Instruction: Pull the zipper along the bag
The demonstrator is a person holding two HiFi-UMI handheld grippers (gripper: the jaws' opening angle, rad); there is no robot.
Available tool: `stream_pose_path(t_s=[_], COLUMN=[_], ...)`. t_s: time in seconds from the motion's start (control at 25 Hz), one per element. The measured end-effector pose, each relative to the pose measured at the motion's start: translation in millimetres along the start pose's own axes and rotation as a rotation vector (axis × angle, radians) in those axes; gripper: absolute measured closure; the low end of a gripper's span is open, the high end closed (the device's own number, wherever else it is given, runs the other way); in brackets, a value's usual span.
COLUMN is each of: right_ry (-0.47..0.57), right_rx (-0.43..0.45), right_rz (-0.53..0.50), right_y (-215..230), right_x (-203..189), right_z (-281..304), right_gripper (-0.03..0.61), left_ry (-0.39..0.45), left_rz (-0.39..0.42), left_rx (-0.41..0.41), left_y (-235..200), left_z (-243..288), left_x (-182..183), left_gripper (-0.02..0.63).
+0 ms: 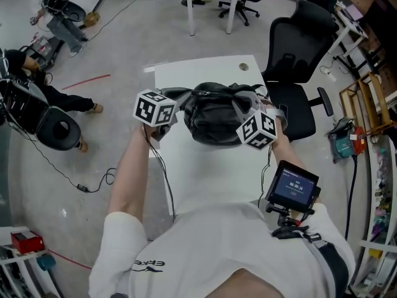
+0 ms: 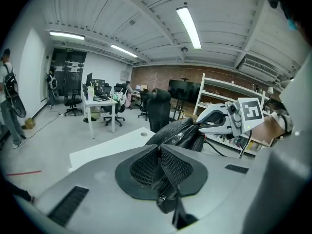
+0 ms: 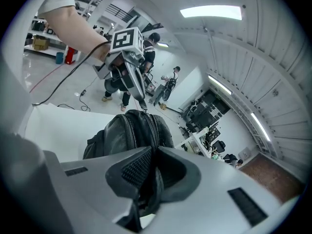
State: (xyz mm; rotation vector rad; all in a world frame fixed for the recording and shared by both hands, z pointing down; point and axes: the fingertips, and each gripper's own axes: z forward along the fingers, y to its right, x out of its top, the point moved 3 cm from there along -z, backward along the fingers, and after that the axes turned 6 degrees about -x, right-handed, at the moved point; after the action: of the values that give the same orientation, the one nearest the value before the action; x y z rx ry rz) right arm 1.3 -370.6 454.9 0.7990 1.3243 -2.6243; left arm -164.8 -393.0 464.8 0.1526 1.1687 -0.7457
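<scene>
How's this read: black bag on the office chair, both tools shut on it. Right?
No. Head view: the black bag sits on the white table, not the office chair beyond it. Left tool and right tool are shut on the bag.

White table [image 1: 205, 172] is standing mid-floor. Black office chair [image 1: 291, 61] is sitting just beside its far right corner. Small lit screen [image 1: 293, 187] is glowing near the right table edge. Person [image 1: 59, 17] is standing far left, another person [image 1: 59, 98] is sitting nearer. Red floor line [image 1: 85, 81] is running between them. Black cable [image 1: 93, 182] is trailing over the floor. Ceiling tube light [image 2: 190, 27] is shining.
</scene>
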Motion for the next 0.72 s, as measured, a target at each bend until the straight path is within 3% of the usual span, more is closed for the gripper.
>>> stream_pose_path(t_s=[0.72], right_ry=[-0.01], right_rx=[-0.003], right_rz=[0.02], right_y=[3.3], right_x=[-2.5], right_z=[-0.9], right_gripper=[0.537], left_ry=[0.009], left_rz=[-0.115], left_rx=[0.089], left_y=[-39.3], left_z=[-2.2], left_x=[-35.7], left_gripper=[0.594])
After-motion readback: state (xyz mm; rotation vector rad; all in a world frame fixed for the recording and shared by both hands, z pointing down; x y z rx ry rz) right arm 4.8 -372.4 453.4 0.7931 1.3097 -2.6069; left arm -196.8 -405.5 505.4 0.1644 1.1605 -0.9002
